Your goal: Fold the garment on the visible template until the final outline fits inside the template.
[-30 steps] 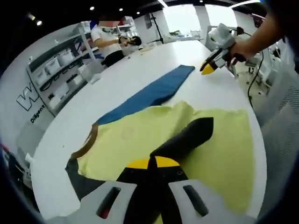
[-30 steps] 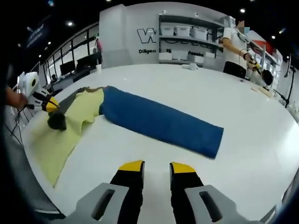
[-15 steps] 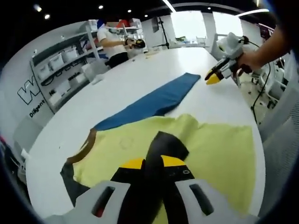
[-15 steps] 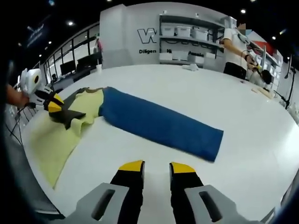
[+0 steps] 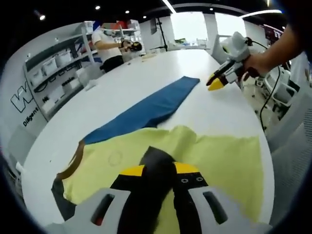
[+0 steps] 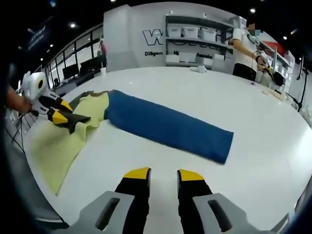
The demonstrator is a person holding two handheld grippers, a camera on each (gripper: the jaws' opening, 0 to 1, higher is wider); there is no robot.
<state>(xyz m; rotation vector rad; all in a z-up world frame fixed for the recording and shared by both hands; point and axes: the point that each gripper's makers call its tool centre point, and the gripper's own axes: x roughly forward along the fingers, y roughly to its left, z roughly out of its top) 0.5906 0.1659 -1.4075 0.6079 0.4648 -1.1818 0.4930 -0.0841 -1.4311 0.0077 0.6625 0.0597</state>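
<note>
Left gripper view: left tool (image 5: 158, 171) clamps the yellow garment's (image 5: 214, 156) dark sleeve (image 5: 153, 163); right tool (image 6: 163, 174) hovers apart above the table (image 6: 204, 92).

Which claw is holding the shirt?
The left claw. It pinches a dark flap of the yellow shirt. The right claw is open above the bare table.

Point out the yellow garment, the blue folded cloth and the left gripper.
yellow garment (image 5: 222, 161), left gripper view, flat right part.
blue folded cloth (image 6: 165, 127), right gripper view, middle of the strip.
left gripper (image 6: 66, 117), right gripper view, between its yellow-tipped fingers.
</note>
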